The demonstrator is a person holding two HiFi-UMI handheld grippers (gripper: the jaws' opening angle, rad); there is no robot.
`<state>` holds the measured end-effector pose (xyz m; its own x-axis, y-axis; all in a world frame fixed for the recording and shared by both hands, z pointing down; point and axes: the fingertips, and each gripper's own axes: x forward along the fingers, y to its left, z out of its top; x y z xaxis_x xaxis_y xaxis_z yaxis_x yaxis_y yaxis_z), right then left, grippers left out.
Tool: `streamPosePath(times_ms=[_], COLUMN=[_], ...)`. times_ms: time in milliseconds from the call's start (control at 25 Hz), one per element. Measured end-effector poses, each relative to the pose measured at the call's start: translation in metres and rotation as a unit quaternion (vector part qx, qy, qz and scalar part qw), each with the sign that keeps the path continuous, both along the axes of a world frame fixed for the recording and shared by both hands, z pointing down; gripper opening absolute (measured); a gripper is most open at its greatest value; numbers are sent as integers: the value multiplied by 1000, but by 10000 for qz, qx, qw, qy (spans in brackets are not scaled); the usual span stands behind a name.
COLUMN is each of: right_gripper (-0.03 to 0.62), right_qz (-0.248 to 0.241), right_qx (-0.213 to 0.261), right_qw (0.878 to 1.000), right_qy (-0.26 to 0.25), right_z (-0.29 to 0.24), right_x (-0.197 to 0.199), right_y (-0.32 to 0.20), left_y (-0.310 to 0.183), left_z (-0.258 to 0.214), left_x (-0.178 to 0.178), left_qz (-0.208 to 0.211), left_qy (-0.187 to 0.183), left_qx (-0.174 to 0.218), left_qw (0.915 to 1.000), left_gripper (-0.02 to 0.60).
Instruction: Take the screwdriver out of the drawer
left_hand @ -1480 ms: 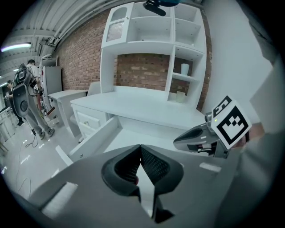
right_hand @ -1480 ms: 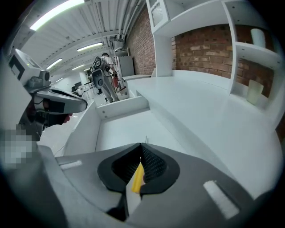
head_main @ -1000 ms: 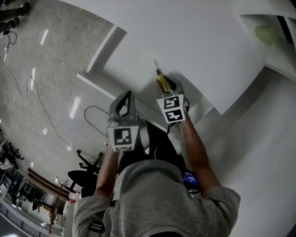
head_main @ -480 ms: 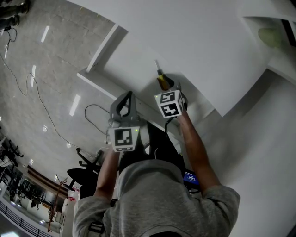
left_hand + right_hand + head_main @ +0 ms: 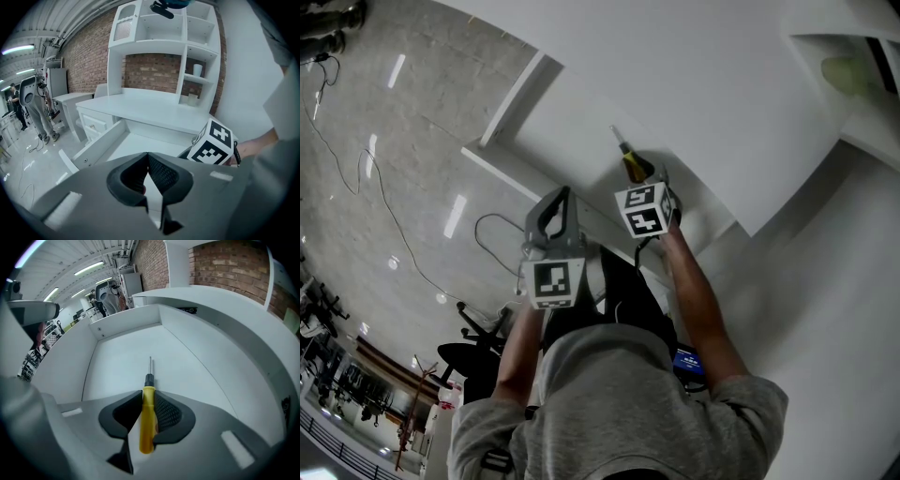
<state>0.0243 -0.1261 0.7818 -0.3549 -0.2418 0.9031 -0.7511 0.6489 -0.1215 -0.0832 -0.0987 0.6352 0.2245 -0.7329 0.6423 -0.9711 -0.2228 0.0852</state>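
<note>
The screwdriver (image 5: 147, 418) has a yellow handle and a thin metal shaft. It lies on the floor of the open white drawer (image 5: 126, 322), tip pointing away from me. My right gripper (image 5: 148, 397) points steeply down over it. Its jaws are closing, with the handle between the pads and both pads against it. In the head view the screwdriver (image 5: 630, 167) pokes out beyond the right gripper (image 5: 645, 180) inside the drawer (image 5: 508, 94). My left gripper (image 5: 559, 195) hovers at the drawer's front edge. The left gripper (image 5: 147, 157) is shut with nothing in it.
The white desk top (image 5: 722, 84) overhangs the drawer's far side. A shelved hutch (image 5: 164, 28) stands on the desk. On the tiled floor to the left lie a cable (image 5: 487, 234) and a chair base (image 5: 464, 347). A person (image 5: 35, 108) stands far off.
My right gripper has edged forward over the screwdriver's handle, covering more of it, and its jaws have narrowed. The left gripper has stayed put.
</note>
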Motion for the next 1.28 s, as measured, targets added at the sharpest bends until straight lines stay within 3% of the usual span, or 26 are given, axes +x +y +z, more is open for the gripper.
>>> streamPosePath(times_ms=[480,1280], right_gripper=[81,80], right_qz=[54,463], right_qx=[383,1499], right_qw=[9990,9857], right_qy=[-229,-614], right_z=[-51,-211], right_x=[-4,10], right_y=[-4,-10], left_y=[3,-4], left_z=[-42,-172], left_x=[-2,6], left_qz=[-1,263], left_qy=[-111,-202], left_qx=[359,1323], left_qw=[9993,9907], left_gripper=[12,12])
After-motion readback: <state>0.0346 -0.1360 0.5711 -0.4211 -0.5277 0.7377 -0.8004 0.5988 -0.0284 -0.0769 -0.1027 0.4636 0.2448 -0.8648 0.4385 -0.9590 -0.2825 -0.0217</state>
